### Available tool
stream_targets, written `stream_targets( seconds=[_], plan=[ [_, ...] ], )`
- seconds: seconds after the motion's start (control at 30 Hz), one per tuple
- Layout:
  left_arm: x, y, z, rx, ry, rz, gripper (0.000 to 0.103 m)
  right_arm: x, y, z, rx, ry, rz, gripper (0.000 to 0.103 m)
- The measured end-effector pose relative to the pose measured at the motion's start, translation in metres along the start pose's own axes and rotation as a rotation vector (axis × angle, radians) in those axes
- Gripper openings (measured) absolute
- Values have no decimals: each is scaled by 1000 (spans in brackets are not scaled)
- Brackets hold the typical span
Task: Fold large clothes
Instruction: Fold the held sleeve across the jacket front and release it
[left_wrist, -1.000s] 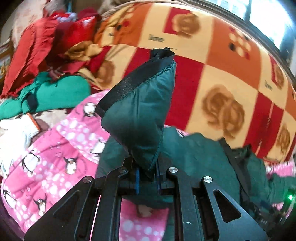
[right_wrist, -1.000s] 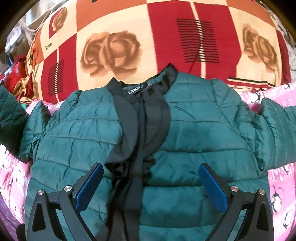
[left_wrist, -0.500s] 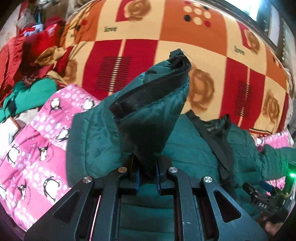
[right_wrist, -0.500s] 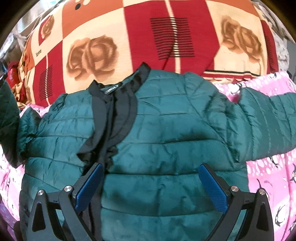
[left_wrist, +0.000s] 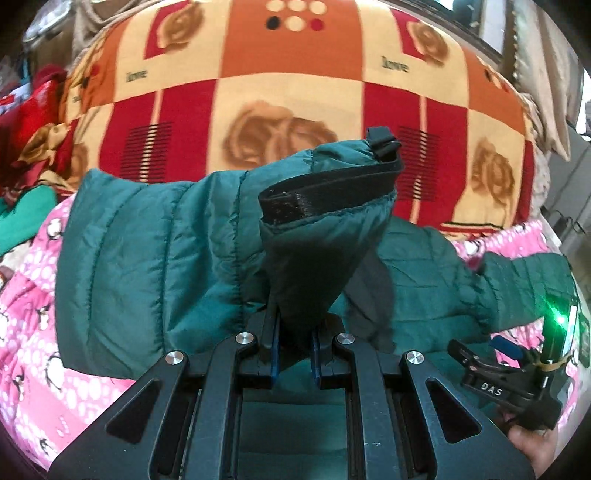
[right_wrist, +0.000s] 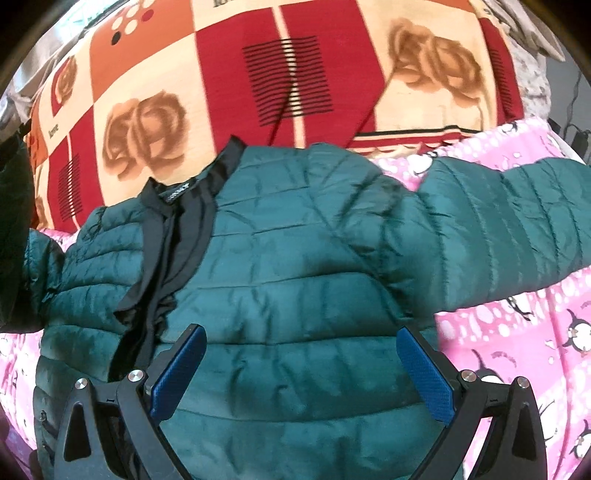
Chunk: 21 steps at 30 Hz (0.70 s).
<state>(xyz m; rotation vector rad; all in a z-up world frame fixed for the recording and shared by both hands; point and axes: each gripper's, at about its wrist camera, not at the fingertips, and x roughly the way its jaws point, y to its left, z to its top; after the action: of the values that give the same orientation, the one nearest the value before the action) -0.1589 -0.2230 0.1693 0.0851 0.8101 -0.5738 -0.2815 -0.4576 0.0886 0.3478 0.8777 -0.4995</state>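
Observation:
A dark green quilted puffer jacket (right_wrist: 295, 288) lies front up on a pink penguin-print sheet (right_wrist: 517, 350), collar away from me, black zipper placket to the left. My left gripper (left_wrist: 293, 354) is shut on the jacket's left sleeve cuff (left_wrist: 325, 236), black-trimmed, and holds it lifted over the jacket body (left_wrist: 147, 266). My right gripper (right_wrist: 301, 373) is open and empty, its blue pads (right_wrist: 177, 373) just above the jacket's lower front. The right sleeve (right_wrist: 509, 229) lies stretched out to the right. The right gripper also shows at the left wrist view's right edge (left_wrist: 517, 384).
A red, orange and cream rose-patterned blanket (right_wrist: 288, 74) covers the bed behind the jacket. A heap of red and green clothes (left_wrist: 26, 147) lies at the far left in the left wrist view.
My left gripper has carried the sleeve cuff to the right, over the jacket body. My right gripper has shifted right along the jacket's lower front and stayed open.

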Motion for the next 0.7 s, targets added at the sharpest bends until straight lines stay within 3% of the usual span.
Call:
stream_targets(
  seconds=[0.4, 0.7],
  plan=[
    [53, -67, -15, 56, 108, -71, 12, 3, -41, -2, 56, 10, -24, 102],
    [91, -90, -36, 57, 224, -105, 12, 11, -51, -10, 74, 47, -15, 103]
  ],
)
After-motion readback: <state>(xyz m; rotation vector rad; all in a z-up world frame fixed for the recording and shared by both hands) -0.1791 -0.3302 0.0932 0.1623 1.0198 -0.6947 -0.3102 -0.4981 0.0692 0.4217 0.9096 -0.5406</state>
